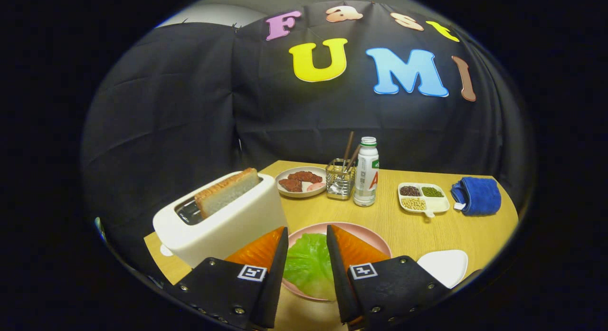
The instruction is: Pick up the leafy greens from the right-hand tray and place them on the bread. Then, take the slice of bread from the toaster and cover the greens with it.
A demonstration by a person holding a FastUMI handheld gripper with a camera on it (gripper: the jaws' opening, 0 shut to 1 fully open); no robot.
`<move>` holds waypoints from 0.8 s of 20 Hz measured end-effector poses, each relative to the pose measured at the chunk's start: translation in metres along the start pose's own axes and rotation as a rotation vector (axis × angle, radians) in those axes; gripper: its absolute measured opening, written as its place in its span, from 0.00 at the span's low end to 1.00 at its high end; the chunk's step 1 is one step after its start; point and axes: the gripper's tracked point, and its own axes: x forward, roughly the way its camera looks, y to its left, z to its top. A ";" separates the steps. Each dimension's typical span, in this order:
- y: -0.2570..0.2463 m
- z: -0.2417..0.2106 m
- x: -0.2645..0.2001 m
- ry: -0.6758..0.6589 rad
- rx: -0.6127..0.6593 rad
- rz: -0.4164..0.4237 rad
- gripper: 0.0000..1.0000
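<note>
We hold the gripper [307, 255] released, fingers apart, gripping nothing | leafy greens [308, 264] lie on the pink plate [365, 236] between our fingers | toaster [223, 222] at 10 o'clock, bread slice [227, 191] standing in its slot | white tray [444, 264] at 3 o'clock

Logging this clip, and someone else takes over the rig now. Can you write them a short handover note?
Gripper: fingers open, holding nothing, poised over the pink plate.
Leafy greens: already lying on the pink plate, between the fingers; whether bread lies beneath them cannot be told.
White tray: to the right of the plate.
Bread slice: standing in the white toaster, left of the plate.
Left: lift that slice out and cover the greens with it.
</note>
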 end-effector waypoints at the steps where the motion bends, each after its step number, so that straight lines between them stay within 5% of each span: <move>1: 0.010 0.007 -0.002 -0.012 -0.003 0.016 0.49; 12: 0.117 0.039 -0.002 -0.050 -0.031 0.178 0.49; 16: 0.134 0.030 0.011 -0.037 -0.067 0.178 0.49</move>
